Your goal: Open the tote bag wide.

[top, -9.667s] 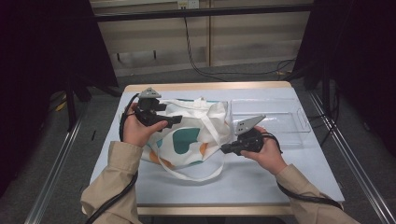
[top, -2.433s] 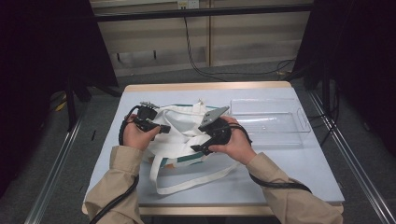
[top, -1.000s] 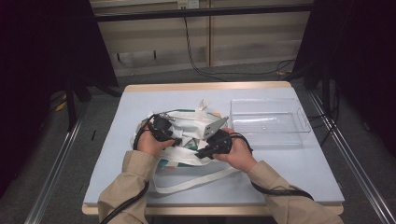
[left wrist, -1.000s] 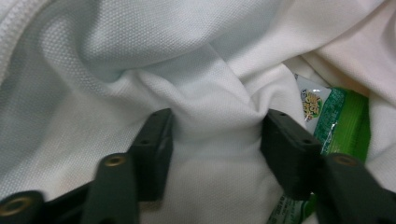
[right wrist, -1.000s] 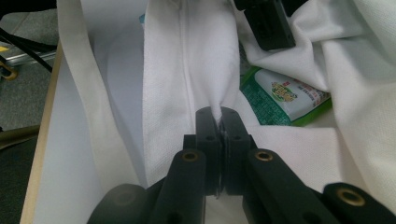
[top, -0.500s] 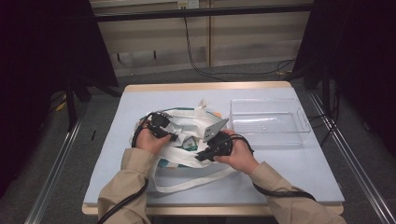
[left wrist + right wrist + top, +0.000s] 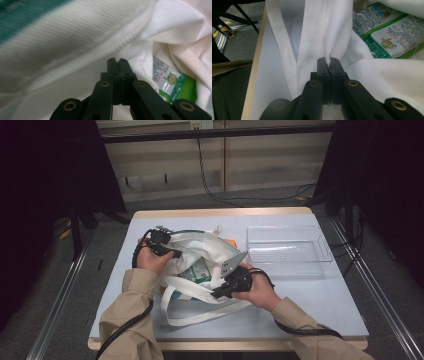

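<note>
While the tote bag [image 7: 200, 257] mouth is pinched by both grippers' closed fingers, the green packet [image 7: 387, 30] is exposed; spreading toward 9 and 3 o'clock seems needed next.

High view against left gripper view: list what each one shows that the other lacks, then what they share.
High view alone: the clear plastic tray on the blue-topped table, the person's sleeves, the right hand-held gripper pinching the bag's near edge, and the bag's long straps.

Left gripper view alone: the left hand-held gripper with its jaws pressed together on a fold of the fabric, the weave and stitched hem up close, and small print on the packet.

Shared: the white tote bag with teal print, and the green-and-white snack packet inside it.
</note>
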A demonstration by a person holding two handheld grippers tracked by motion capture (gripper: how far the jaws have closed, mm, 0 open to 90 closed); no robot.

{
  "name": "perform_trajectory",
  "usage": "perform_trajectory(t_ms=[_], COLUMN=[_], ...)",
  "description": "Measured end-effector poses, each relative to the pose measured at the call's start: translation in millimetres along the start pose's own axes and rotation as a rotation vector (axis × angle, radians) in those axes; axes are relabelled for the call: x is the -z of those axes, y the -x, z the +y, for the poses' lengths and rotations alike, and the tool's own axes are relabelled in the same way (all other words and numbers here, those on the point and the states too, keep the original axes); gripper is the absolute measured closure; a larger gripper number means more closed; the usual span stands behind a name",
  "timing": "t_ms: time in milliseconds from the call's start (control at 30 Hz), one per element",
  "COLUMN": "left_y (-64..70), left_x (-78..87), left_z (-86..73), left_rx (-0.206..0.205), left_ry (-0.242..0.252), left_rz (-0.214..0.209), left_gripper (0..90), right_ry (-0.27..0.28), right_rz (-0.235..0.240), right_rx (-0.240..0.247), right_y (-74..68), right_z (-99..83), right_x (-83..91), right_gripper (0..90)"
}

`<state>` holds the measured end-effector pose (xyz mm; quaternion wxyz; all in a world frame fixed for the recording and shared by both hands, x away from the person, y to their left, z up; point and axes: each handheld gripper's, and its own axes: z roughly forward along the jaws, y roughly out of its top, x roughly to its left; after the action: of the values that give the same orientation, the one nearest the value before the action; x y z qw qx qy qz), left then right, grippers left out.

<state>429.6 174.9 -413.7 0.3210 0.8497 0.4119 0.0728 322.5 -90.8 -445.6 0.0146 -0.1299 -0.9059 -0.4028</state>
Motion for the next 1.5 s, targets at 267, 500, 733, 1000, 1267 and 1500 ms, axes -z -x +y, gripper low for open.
perform_trajectory(t_ms=[267, 500, 733, 1000, 1267, 1500], left_y=[-11.9, -20.9, -28.7, -26.5, -19.3, -16.7], left_x=[-0.4, -2.8, -10.8, -1.8, 20.2, 29.9], left_z=[0.7, 2.1, -1.8, -7.3, -6.4, -6.9], left_rx=[0.008, 0.035, 0.065, 0.021, -0.012, -0.038], left_ry=[0.011, 0.035, 0.051, 0.081, 0.121, 0.126], left_rz=[0.011, 0.020, 0.008, -0.045, -0.043, -0.037], left_gripper=[90.0, 90.0, 90.0, 86.4, 69.1, 65.6], right_ry=[0.009, 0.000, -0.013, 0.013, 0.049, 0.092], right_rz=[0.012, 0.028, 0.036, 0.011, -0.005, -0.045], right_rx=[-0.002, -0.010, -0.004, -0.023, -0.034, -0.061], right_y=[-3.9, -6.0, -7.6, -5.0, -3.9, -3.4], right_z=[-6.7, -13.0, -14.8, -10.8, 0.1, 11.1], right_x=[-2.2, -6.9, -8.0, -1.8, 7.6, 14.5], right_gripper=[88.8, 88.9, 88.9, 88.4, 85.9, 64.3])
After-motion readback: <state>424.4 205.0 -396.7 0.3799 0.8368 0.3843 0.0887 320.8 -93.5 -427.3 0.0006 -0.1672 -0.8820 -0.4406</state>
